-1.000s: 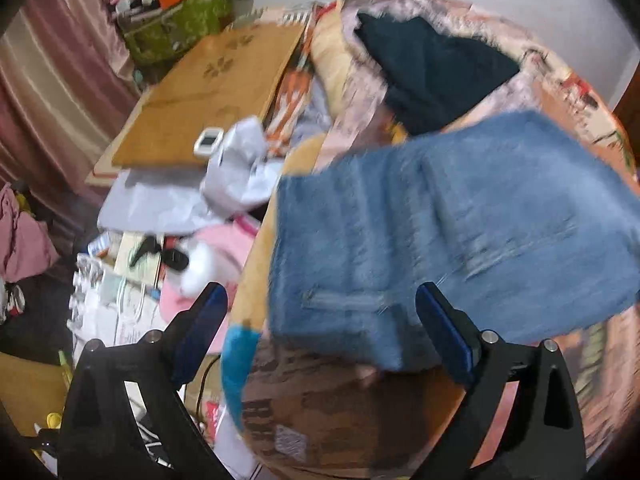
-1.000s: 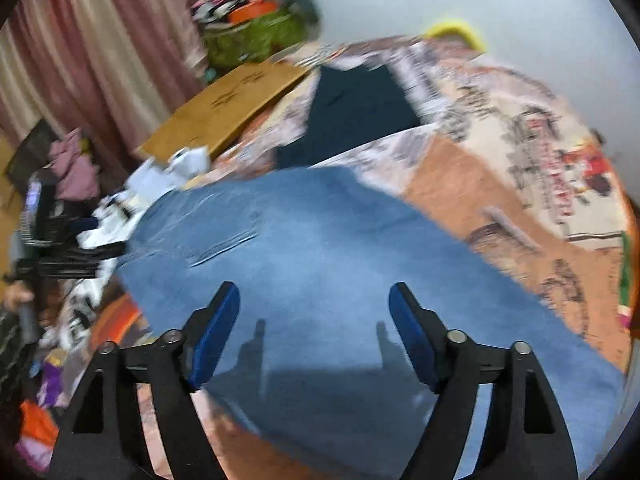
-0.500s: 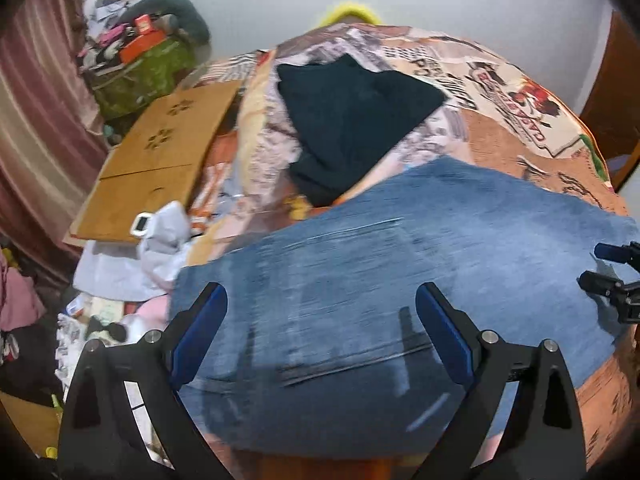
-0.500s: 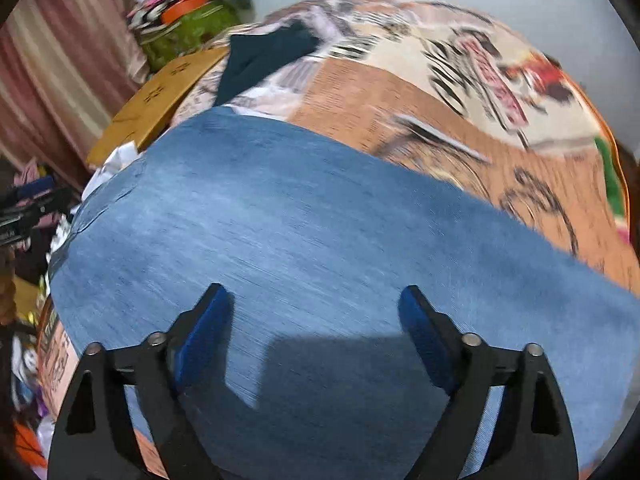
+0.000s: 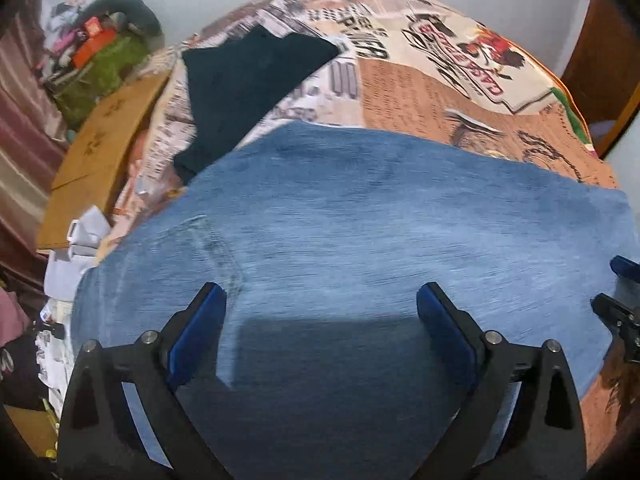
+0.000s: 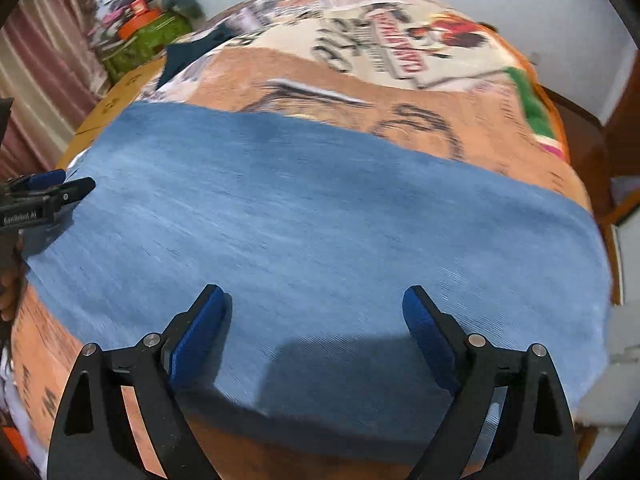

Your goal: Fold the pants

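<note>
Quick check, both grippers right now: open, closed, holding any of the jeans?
Left gripper: open, jaws wide apart over the jeans, holding nothing.
Right gripper: open, jaws wide apart over the jeans, holding nothing.

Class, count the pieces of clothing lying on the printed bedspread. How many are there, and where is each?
2. The blue jeans lie spread across the near part of the bedspread; a dark garment lies beyond them, toward the left edge. Others may be hidden underneath.

Around the jeans (image 5: 360, 220), the far side is open printed bedspread (image 5: 432, 92); the only thing lying there is a dark folded garment (image 5: 244, 88) off the far-left corner.
</note>
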The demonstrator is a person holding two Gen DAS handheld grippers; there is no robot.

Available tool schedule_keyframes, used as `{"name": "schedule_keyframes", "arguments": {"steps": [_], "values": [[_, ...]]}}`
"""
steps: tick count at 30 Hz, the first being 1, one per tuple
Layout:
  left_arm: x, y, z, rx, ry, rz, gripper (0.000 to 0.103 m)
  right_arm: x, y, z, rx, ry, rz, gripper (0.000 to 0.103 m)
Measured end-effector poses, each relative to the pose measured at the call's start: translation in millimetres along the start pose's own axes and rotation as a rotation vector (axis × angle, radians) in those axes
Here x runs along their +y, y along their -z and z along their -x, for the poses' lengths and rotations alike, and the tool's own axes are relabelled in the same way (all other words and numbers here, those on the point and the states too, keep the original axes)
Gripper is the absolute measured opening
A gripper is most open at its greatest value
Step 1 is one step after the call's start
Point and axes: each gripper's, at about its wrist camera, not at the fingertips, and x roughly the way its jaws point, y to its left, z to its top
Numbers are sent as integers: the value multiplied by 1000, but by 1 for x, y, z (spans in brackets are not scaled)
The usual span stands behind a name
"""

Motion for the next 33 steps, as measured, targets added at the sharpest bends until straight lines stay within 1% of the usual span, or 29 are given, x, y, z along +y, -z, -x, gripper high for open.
{"name": "schedule_keyframes", "arguments": {"steps": [1,5,8,11,15,17,20,23,26,29,30,33], "values": [[-5,-1,0,2,3,-10,98,-7,5,9,-22,12,-16,89],[-17,0,1,-3,-27,-40,98,-31,21,45,-96,43,-79,89],[-23,1,2,2,-29,-55,98,-52,29,61,-132,51,-143,89],[-27,2,5,3,-8,-88,98,-81,45,77,-158,57,-247,89],[-36,4,10,-8,-12,-124,98,-113,70,94,-178,78,-366,89],[-39,4,11,-11,-13,-129,98,-131,83,100,-185,88,-436,89],[-41,3,10,-2,7,-117,98,-156,99,104,-190,95,-535,89],[-48,3,9,7,25,-114,98,-169,105,102,-193,75,-601,89],[-55,2,9,8,30,-126,98,-182,101,89,-184,14,-657,89],[-59,1,9,20,38,-131,98,-195,96,64,-135,-69,-721,89],[-60,0,8,24,42,-130,98,-197,97,60,-121,-77,-730,89],[-60,-1,7,37,56,-126,97,-206,95,41,-85,-140,-768,89]]}}
